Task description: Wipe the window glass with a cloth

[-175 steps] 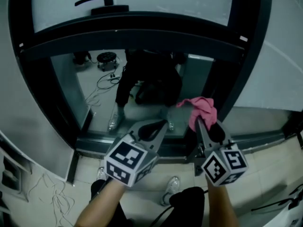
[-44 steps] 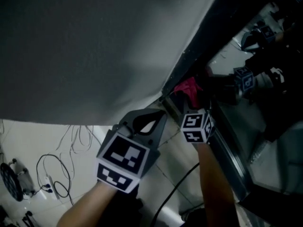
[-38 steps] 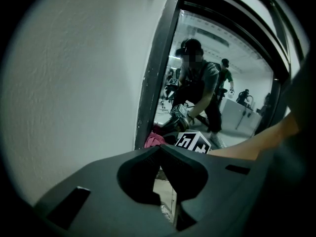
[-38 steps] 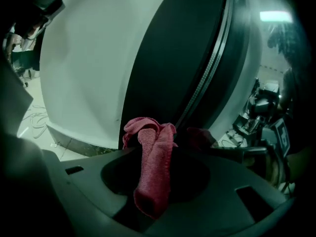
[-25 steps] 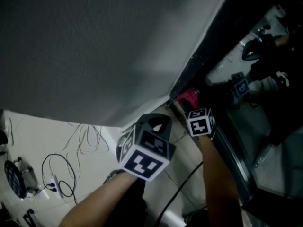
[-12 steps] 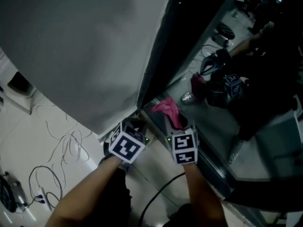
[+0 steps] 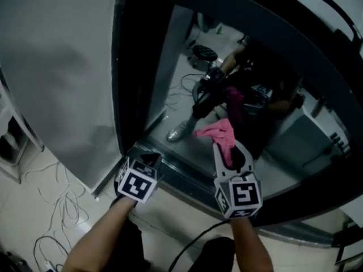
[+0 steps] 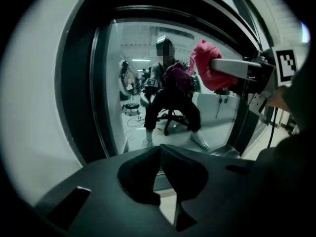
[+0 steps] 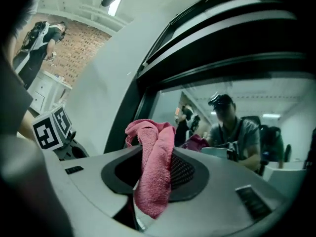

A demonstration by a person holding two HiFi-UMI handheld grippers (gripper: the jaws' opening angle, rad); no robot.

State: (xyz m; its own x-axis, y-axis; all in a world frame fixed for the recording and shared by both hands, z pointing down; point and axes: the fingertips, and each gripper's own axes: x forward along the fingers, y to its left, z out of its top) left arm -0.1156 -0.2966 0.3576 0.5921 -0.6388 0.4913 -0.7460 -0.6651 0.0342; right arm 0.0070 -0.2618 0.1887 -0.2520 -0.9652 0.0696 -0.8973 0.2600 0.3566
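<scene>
Right gripper [image 7: 228, 153] points at the dark-framed window glass [image 7: 170, 78], jaws clamping the pink terry cloth [image 7: 218, 134]. Left gripper [image 7: 146, 158] sits beside it, jaws together, empty.

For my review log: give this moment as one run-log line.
left claw: shut, empty | right claw: shut on cloth, held before window glass | cloth-glass contact: cannot tell

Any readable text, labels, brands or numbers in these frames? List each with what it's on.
No readable text in any view.
Marker cube on the left gripper: black-and-white square pattern only, no letters or digits.
Marker cube on the right gripper: likewise a pattern only.
Pink cloth and window frame: no label or print visible.
</scene>
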